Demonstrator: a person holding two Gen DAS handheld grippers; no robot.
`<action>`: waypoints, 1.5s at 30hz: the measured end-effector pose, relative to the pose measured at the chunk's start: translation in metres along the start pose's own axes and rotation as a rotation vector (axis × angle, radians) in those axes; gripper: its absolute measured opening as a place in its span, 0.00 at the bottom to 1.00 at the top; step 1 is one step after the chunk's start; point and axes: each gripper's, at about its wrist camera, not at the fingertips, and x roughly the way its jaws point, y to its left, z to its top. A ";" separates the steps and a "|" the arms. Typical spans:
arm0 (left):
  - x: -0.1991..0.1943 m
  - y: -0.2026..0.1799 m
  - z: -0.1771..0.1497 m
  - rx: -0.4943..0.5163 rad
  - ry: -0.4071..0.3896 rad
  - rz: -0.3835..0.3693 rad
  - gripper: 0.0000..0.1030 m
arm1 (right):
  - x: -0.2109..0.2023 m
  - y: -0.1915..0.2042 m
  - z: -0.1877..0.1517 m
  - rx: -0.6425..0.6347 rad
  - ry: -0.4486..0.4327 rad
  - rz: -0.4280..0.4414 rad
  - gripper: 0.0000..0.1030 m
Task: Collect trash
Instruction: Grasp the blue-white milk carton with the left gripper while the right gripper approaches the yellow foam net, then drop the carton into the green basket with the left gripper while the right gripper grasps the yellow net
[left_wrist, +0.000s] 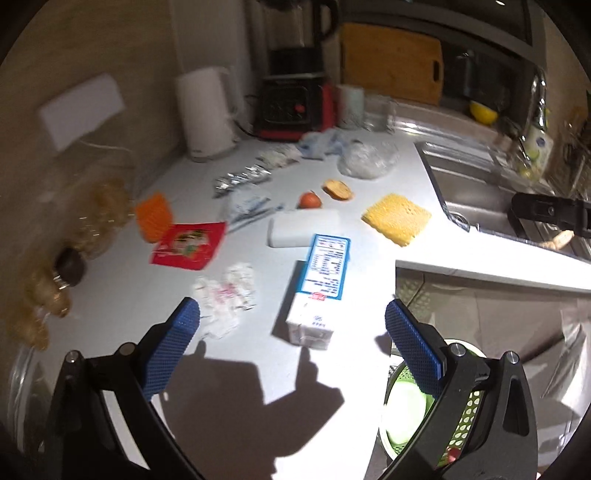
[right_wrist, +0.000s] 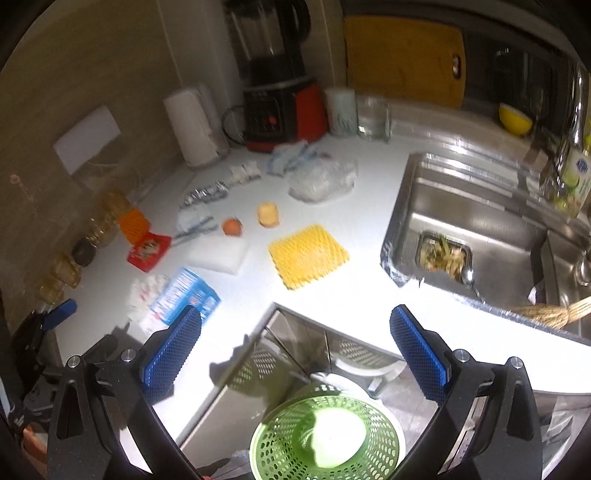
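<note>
White desk (left_wrist: 369, 369) fills most of both views, littered with trash ahead of both tongs. Below and ahead of the right tongs (right_wrist: 295, 343) stands a green perforated bin (right_wrist: 327, 435) on the floor, its mouth open upward; it looks like the place for the trash.

Both tongs are spread wide and hold nothing. The left tongs (left_wrist: 291, 332) hover over the desk with a blue-and-white carton (left_wrist: 319, 290) lying flat just ahead, between the fingers' line. It should be stiff and probably light if emptied; gripping across its narrow sides near the middle seems safest. Its printed table and red mark are too blurred to read.

Farther ahead lies a yellow mesh pad (left_wrist: 397, 218), soft and springy by its look. Left of the carton sits a red packet (left_wrist: 188, 245), thin and likely slippery, with a picture but no legible words. A crumpled white wrapper (left_wrist: 227, 295) lies just ahead of the left finger, light and yielding; pinch its bulk.
</note>
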 end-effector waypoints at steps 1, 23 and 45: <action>0.008 -0.001 0.001 0.007 0.008 -0.009 0.94 | 0.010 -0.007 -0.004 0.006 0.015 -0.006 0.98; 0.111 -0.024 0.001 0.023 0.136 -0.060 0.40 | 0.156 -0.023 0.030 -0.160 0.115 0.039 0.98; 0.041 -0.081 -0.022 0.068 0.147 -0.225 0.39 | 0.172 -0.048 0.042 -0.186 0.126 0.087 0.21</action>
